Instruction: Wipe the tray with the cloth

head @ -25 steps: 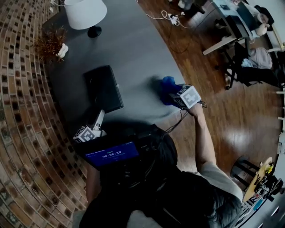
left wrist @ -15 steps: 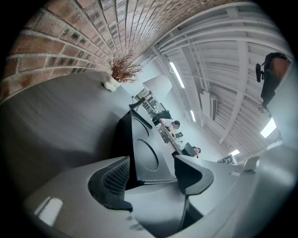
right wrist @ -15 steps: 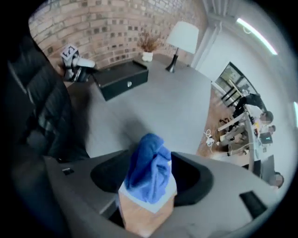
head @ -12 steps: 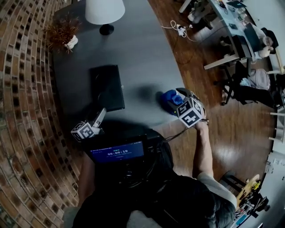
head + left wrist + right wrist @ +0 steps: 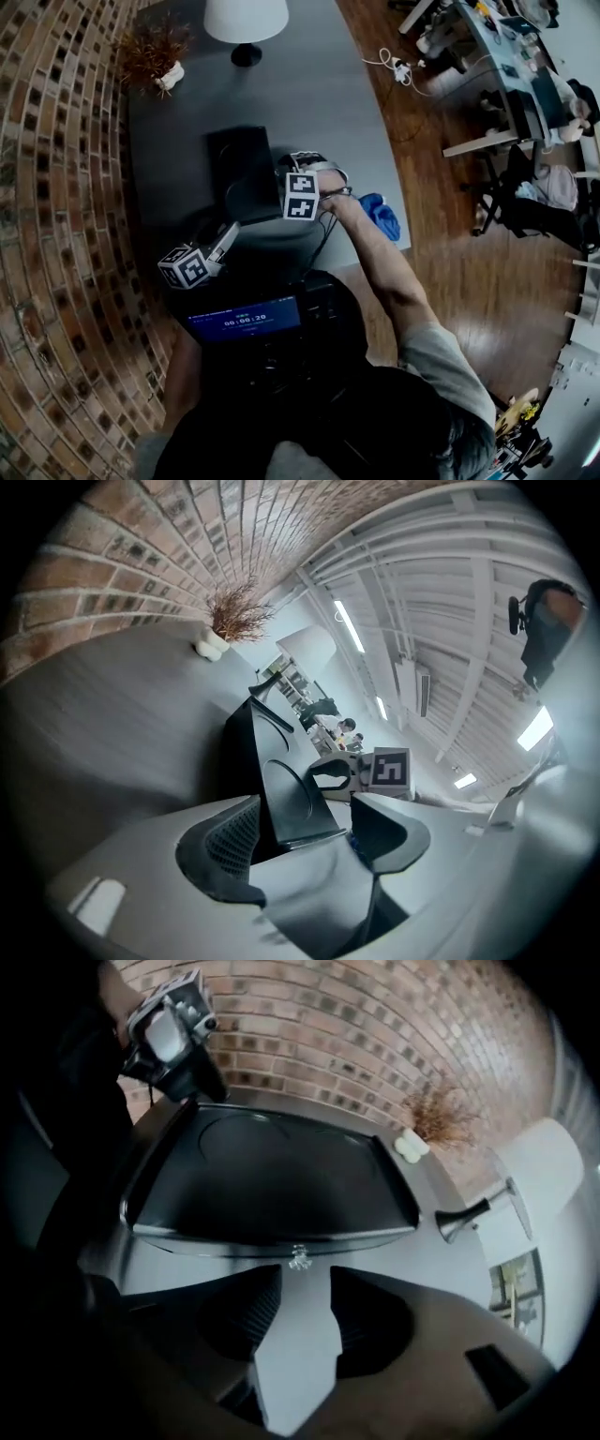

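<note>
Cloth (image 5: 380, 214) lies unheld
Left gripper (image 5: 314, 832) seems clamped on the tray (image 5: 246, 173) at its near edge; right gripper (image 5: 305, 1288), empty, jaws just closed partway. Soft, light cloth, at right: pinch a fold.

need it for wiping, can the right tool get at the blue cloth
Probably yes: the cloth lies uncovered on the table beside that arm; the right tool has just been closing its jaws on nothing.
</note>
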`<state>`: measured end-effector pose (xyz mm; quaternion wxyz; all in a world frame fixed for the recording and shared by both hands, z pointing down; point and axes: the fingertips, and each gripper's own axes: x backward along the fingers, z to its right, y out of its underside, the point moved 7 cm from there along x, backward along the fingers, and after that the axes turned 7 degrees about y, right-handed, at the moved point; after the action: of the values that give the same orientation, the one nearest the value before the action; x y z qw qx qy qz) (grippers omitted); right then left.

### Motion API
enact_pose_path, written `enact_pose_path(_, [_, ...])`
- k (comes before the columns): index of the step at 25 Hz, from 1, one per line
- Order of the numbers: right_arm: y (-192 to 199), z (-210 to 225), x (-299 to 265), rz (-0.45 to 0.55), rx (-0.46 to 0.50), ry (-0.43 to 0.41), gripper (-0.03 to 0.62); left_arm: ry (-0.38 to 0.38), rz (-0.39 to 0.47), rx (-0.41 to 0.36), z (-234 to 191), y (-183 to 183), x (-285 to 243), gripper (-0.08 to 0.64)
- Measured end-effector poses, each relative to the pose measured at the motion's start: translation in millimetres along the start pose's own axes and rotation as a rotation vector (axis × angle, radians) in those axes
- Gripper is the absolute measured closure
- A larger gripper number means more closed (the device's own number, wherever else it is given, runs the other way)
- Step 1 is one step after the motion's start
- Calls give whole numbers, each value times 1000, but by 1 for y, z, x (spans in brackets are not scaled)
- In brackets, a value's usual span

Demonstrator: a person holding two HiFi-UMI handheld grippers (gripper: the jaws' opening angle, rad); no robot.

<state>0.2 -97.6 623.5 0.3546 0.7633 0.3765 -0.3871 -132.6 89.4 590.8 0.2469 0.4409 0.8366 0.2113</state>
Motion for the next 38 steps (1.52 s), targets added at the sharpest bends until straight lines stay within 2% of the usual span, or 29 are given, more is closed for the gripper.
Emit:
enact_pose_path(3, [-10,-6,-15,-13,87,-57,448,20,-23,-100,12,-6,-4,268])
enact_pose_path(5, [-12,-6,-16,-30,102,-71,479,34,-52,-169,22,-10,-11,267])
enact_pose_path(6, [-11,-4,-16,-35,104,-73,520,38,-70,-194,26,-11,-15,267])
enact_pose_path(7, [-9,-4,-15,-39,109,-71,520,39,-87,-210,29,-11,-17,267])
enact_pose_path(12, [30,-4,-6,-128,158,1,522,44,-119,-222,32,-8,-21,267])
enact_pose_path(17, [70,2,-2,-180,102,22,522,62,-159,-236,35,-4,-29,267])
enact_pose_path(25, [80,10,-7,-202,66,8,522,89,-224,-274,42,5,-37,267])
enact_pose_path(31, [88,5,-8,-226,51,-9,522,111,-268,-270,40,10,-45,267])
enact_pose_path(33, [92,6,-5,-223,24,21,515,118,-274,-269,40,11,-47,268])
enact_pose_path(34, [95,9,-1,-233,9,51,485,121,-277,-267,40,12,-47,268])
enact_pose_path(36, [108,19,16,-280,-35,142,485,126,-284,-262,39,13,-48,267])
enact_pose_path(38, [130,36,49,-303,-164,238,485,130,-289,-258,37,12,-49,268])
